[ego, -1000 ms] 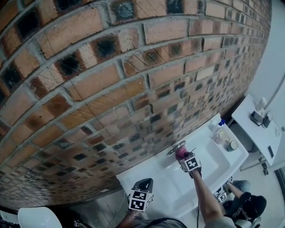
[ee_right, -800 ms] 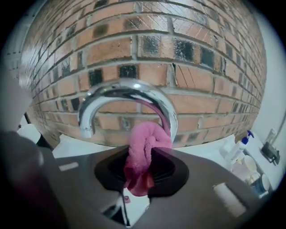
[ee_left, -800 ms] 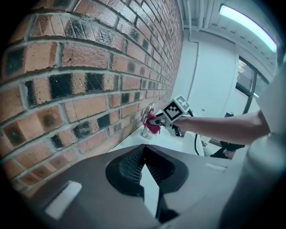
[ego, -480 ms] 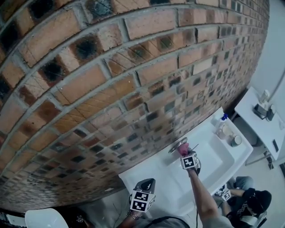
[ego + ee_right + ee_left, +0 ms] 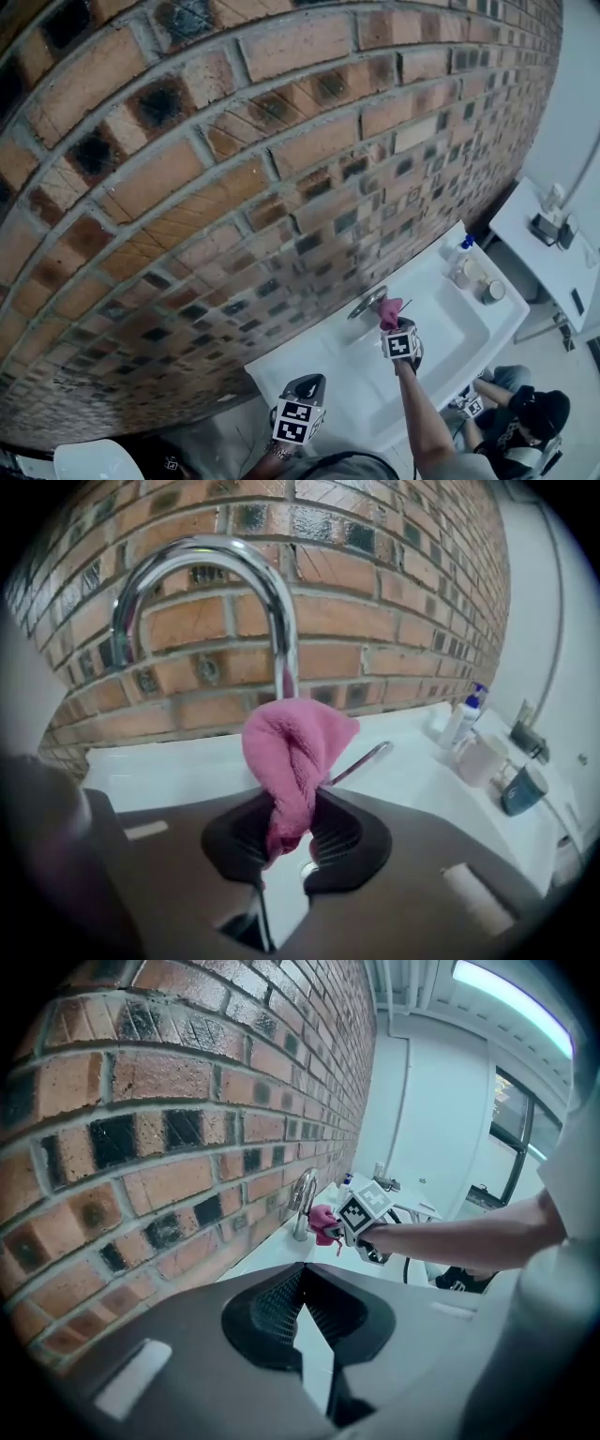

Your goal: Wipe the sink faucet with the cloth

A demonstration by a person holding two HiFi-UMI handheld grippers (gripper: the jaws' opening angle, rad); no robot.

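My right tool (image 5: 286, 841) is closed on the cloth (image 5: 295, 752), a pink bunch pinched low between the pads, with its top standing up out of the jaws. The cloth sits right at the down-turned end of the faucet (image 5: 202, 555) and hides that end, so I cannot tell whether it presses on the metal or only hangs in front of it. A thin lever (image 5: 361, 761) pokes out from behind the cloth to the right, its root covered. From the head view the same tool (image 5: 389, 323) is over the sink (image 5: 487, 328), the cloth (image 5: 390, 312) just beside the faucet (image 5: 367, 302), and the marker cube blocks most of the jaws there. My left tool (image 5: 305, 1312) has its tips together with nothing between them; it hangs well back from the faucet (image 5: 302, 1199), and in the head view it (image 5: 302, 398) is low at the sink's near edge. A bottle (image 5: 466, 714) and two cups (image 5: 483, 758) stand at the sink's far right end; what is in the cups is too small to see. The brick wall (image 5: 234, 169) fills most of the head view. A person (image 5: 520, 422) is low at the right, partly cut off by the edge
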